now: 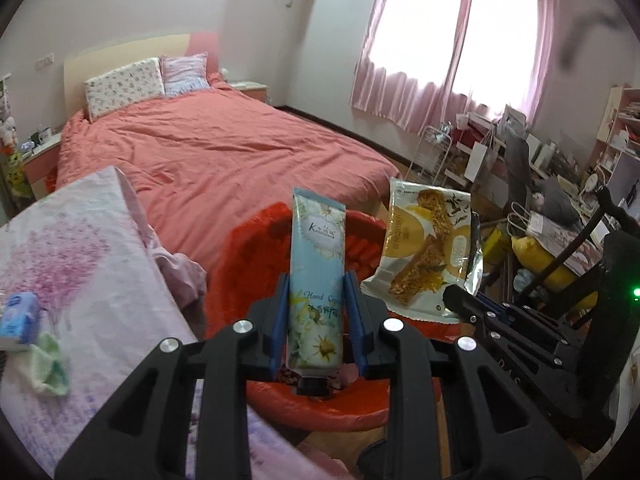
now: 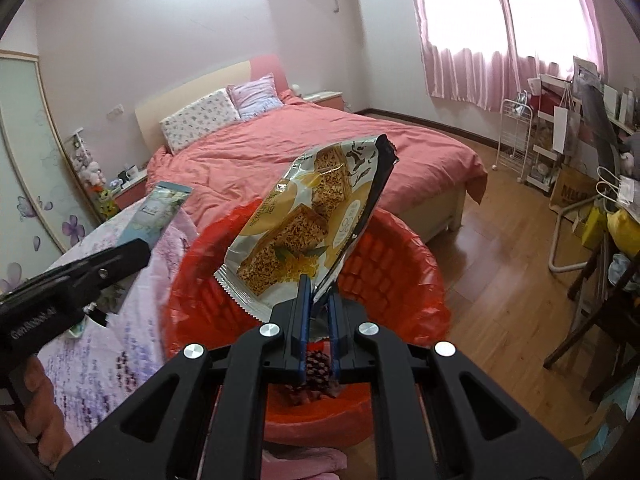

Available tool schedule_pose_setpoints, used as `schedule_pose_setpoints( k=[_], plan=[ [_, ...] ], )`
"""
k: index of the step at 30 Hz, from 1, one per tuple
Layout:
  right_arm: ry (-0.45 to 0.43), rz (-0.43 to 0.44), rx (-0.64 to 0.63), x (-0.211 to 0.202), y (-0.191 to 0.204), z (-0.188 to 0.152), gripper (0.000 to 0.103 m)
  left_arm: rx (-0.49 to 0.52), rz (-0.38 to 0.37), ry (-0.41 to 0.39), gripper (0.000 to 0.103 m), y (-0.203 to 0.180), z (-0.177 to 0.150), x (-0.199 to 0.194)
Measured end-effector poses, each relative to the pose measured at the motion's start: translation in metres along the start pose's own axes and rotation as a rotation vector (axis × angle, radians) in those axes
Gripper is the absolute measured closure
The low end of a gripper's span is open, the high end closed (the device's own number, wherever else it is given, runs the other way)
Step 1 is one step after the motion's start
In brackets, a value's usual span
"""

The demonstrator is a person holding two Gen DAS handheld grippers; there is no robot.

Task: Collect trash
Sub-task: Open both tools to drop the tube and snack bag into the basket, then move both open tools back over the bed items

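My left gripper is shut on a light blue hand cream tube, held upright with its black cap down, over a red bin lined with a red bag. My right gripper is shut on the corner of a yellow and white snack wrapper, held up over the same red bin. The wrapper also shows in the left wrist view, to the right of the tube. The tube shows at the left of the right wrist view. A pine cone lies inside the bin.
A table with a floral pink cloth stands left of the bin, with a blue tissue pack and a green cloth on it. A bed with a coral cover lies behind. Cluttered shelves and a chair are to the right.
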State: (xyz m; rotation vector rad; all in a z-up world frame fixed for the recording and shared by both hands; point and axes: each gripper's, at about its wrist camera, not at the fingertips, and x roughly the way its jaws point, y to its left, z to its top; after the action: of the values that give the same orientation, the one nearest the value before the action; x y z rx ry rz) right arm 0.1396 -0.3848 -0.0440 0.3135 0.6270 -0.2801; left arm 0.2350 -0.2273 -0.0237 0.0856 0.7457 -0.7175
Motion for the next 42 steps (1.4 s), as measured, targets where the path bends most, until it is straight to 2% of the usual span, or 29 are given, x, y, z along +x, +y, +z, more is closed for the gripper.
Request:
schedule_pose_setpoints(
  k=[5,9,10,11,13,19,25,33,39,42],
  plan=[
    [0.035,0.024,0.017,0.008,-0.007,-0.001,0.094,-0.014,0.011,0.039,0.076,-0.001,-0.002,0.024],
    [0.063,0.049,0.026,0.015,-0.009,-0.003,0.090,-0.028,0.042,0.073,0.066,0.005,-0.006,0.036],
    [0.066,0.047,0.030,0.015,-0.009,-0.004,0.080,-0.033,0.050,0.078,0.064,0.008,-0.007,0.037],
    [0.062,0.048,0.032,0.013,-0.009,-0.005,0.065,-0.039,0.055,0.078,0.063,0.011,-0.008,0.036],
    [0.043,0.049,0.029,0.006,-0.007,-0.004,0.051,-0.044,0.075,0.075,0.056,0.020,-0.009,0.032],
    [0.021,0.046,0.006,0.000,0.001,0.001,0.046,-0.052,0.170,0.052,0.037,0.054,-0.021,0.004],
    [0.015,0.047,-0.038,-0.003,0.023,0.002,0.042,-0.062,0.300,0.020,0.028,0.097,-0.040,-0.037],
    [0.016,0.086,-0.113,-0.008,0.061,-0.004,0.040,-0.141,0.468,0.014,0.023,0.169,-0.065,-0.088],
    [0.033,0.132,-0.155,-0.007,0.095,-0.012,0.040,-0.258,0.634,0.026,0.022,0.247,-0.092,-0.124],
    [0.042,0.155,-0.176,-0.006,0.114,-0.015,0.040,-0.318,0.676,0.039,0.022,0.279,-0.099,-0.133]
  ],
)
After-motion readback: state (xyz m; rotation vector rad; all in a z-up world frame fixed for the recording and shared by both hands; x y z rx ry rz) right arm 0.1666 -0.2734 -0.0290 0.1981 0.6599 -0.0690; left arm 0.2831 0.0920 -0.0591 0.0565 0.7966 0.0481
